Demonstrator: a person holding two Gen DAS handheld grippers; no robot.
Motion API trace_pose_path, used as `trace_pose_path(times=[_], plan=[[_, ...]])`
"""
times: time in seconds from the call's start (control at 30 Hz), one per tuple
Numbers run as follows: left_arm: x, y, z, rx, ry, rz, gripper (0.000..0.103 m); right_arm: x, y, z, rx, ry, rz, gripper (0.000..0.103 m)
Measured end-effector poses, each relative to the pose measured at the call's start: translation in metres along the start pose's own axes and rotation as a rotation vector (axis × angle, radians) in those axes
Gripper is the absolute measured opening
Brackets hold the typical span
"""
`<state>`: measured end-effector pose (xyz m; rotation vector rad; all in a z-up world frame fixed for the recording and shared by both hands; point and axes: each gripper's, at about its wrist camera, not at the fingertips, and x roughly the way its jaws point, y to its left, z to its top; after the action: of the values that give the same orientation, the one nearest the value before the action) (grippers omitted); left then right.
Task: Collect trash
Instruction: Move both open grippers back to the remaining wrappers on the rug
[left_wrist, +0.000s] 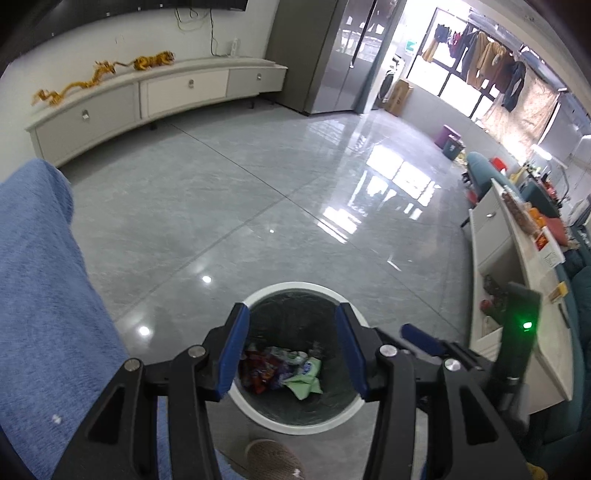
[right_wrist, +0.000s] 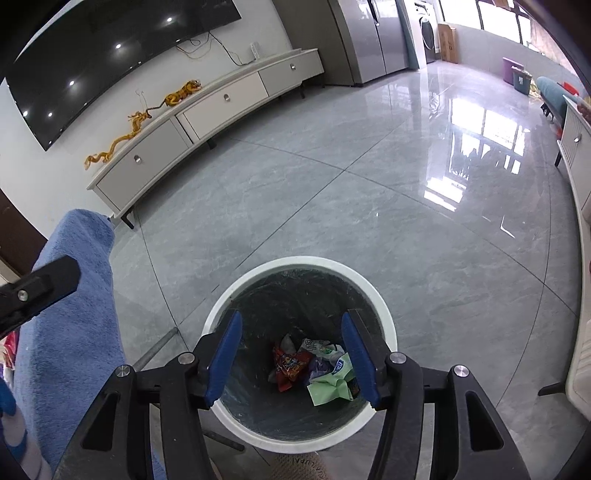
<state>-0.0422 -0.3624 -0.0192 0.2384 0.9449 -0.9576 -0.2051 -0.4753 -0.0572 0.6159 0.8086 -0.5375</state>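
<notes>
A round white trash bin (left_wrist: 295, 428) with a dark liner stands on the grey tile floor, also in the right wrist view (right_wrist: 384, 306). Inside lie crumpled wrappers (left_wrist: 275, 371) (right_wrist: 291, 363) and a green packet (left_wrist: 304, 384) (right_wrist: 328, 389). My left gripper (left_wrist: 291, 332) is open and empty above the bin. My right gripper (right_wrist: 291, 338) is open and empty above the bin. Part of the right gripper (left_wrist: 424, 338) shows in the left wrist view, and part of the left gripper (right_wrist: 37, 286) shows in the right wrist view.
A blue towel-covered surface (left_wrist: 40, 295) (right_wrist: 70, 314) stands at the left. A white TV cabinet (left_wrist: 147, 99) (right_wrist: 207, 110) with golden figurines lines the far wall. A white cabinet with clutter (left_wrist: 517, 266) stands at the right. A slipper (left_wrist: 273, 459) is below the bin.
</notes>
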Motion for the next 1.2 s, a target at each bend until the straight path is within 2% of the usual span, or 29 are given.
trace_pose_path(times=[0.13, 0.37, 0.43, 0.5, 0.97, 1.2], plan=[[-0.015, -0.006, -0.001, 0.028, -0.032, 0.052, 0.047, -0.012, 0.003, 0.001, -0.007, -0.021, -0.003, 0.054], [-0.048, -0.012, -0.003, 0.034, -0.092, 0.08, 0.047, -0.039, 0.01, 0.004, -0.018, -0.065, -0.013, 0.055], [-0.059, -0.015, -0.004, 0.033, -0.11, 0.084, 0.049, -0.047, 0.012, 0.004, -0.022, -0.08, -0.013, 0.056], [-0.072, -0.017, -0.006, 0.03, -0.139, 0.092, 0.058, -0.056, 0.016, 0.004, -0.027, -0.097, -0.014, 0.056], [-0.158, -0.028, -0.024, 0.038, -0.286, 0.141, 0.062, -0.127, 0.045, -0.002, -0.073, -0.217, 0.004, 0.061], [-0.202, -0.021, -0.035, 0.013, -0.361, 0.192, 0.063, -0.165, 0.062, -0.009, -0.106, -0.295, 0.024, 0.065]])
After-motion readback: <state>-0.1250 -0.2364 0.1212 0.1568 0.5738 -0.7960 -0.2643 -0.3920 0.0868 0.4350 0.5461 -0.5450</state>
